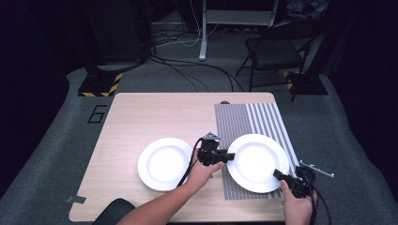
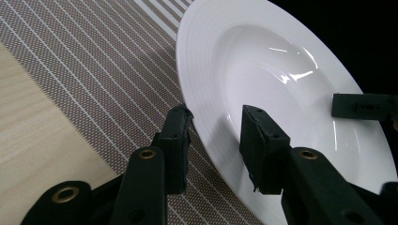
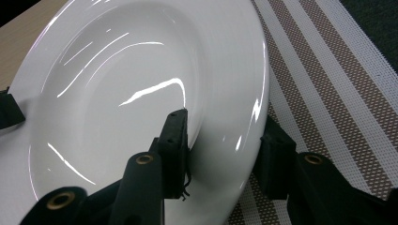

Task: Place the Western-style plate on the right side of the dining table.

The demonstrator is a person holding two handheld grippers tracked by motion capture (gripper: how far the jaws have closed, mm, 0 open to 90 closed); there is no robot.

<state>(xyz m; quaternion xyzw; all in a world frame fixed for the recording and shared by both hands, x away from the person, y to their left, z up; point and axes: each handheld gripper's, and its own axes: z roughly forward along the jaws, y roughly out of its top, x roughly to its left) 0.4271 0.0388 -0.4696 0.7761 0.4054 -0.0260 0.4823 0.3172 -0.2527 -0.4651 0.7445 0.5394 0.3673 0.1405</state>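
Here, from the high view, we hold the right plate (image 1: pixel 257 161) on the striped mat (image 1: pixel 234 123) with both grippers. In the left gripper view, jaws straddle its rim, not fully pinching. In the right gripper view likewise; we should close evenly, then lift level.

A second white plate (image 1: pixel 164 163) lies on the wooden table (image 1: pixel 141 117), a folding chair (image 1: pixel 277 47) behind

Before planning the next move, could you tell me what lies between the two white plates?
In the high view, the left gripper lies there, over bare table and the mat edge.
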